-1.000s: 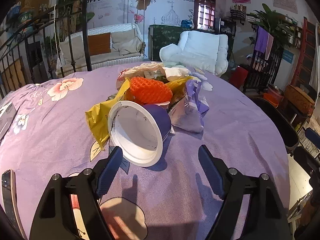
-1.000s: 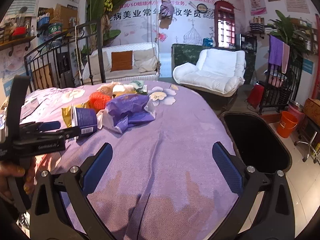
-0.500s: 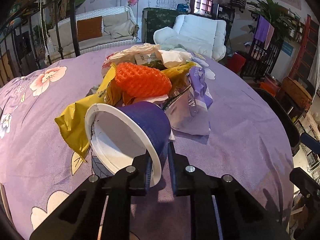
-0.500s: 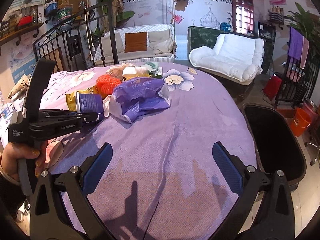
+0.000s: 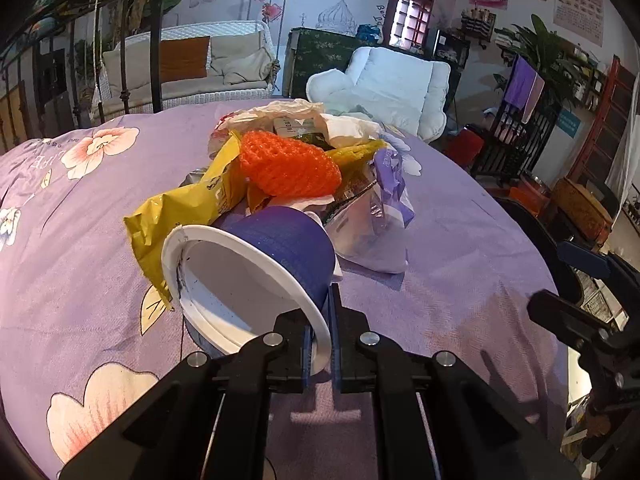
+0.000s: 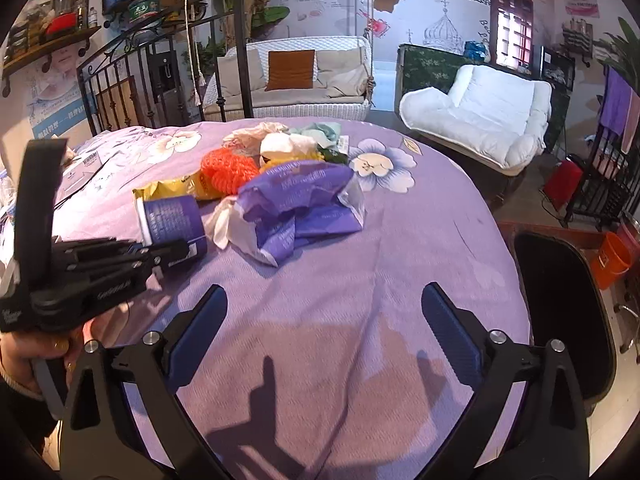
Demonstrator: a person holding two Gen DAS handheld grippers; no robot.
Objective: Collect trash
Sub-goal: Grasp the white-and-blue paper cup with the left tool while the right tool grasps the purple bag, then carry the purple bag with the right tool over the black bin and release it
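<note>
Left gripper [image 5: 320, 342]: clamped on rim of blue cup [image 5: 256, 276] (tipped, by the trash pile [image 5: 292, 168])
Right gripper [image 6: 324, 334]: spread wide, nothing between, above purple tablecloth [image 6: 420, 248]

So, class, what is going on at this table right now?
A person with a gripper in each hand is clearing a trash pile off a purple tablecloth. The left gripper has just closed on the rim of the blue paper cup, which lies on its side. The right gripper hangs open, empty, near the black bin.
</note>
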